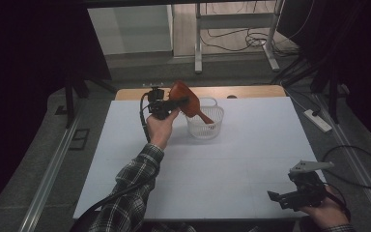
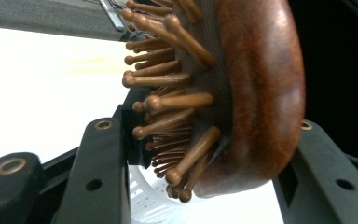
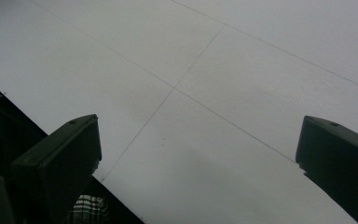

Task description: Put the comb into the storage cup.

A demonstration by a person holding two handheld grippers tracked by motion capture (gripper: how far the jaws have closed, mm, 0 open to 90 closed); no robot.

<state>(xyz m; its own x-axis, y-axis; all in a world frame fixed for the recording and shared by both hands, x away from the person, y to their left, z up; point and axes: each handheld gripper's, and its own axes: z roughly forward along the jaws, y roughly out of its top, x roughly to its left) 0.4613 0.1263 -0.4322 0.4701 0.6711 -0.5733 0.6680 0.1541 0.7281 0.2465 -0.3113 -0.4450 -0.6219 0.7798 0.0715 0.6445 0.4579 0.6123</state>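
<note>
Right hand (image 1: 326, 212) low at the near right corner of the worktop (image 1: 251, 159), palm under its tool. Right tool (image 1: 282, 197) points left across the near edge, jaws spread wide with nothing between them; in the right gripper view they stand far apart over bare white surface crossed by thin seam lines. A scrap of plaid sleeve shows at the lower left of that view.

Left forearm in a plaid sleeve (image 1: 130, 188) reaches from the near edge up toward the middle of the far half. Left hand (image 1: 160, 126) is raised, wrist bent, tool aimed to the right. Left tool (image 1: 182, 101) is clamped on a wooden hairbrush (image 1: 183, 99), gripping its head; the left gripper view shows one jaw against the bristle pins, the other against the rounded back. The brush is tilted, head up and left, handle slanting down right into a white basket (image 1: 206, 126). Whether the handle touches the basket wall cannot be told.

The basket stands alone just right of the left hand, well apart from the right tool.

Beyond the worktop: grey floor, metal frame legs, loose cables, a power strip (image 1: 318, 120) off to the right.
</note>
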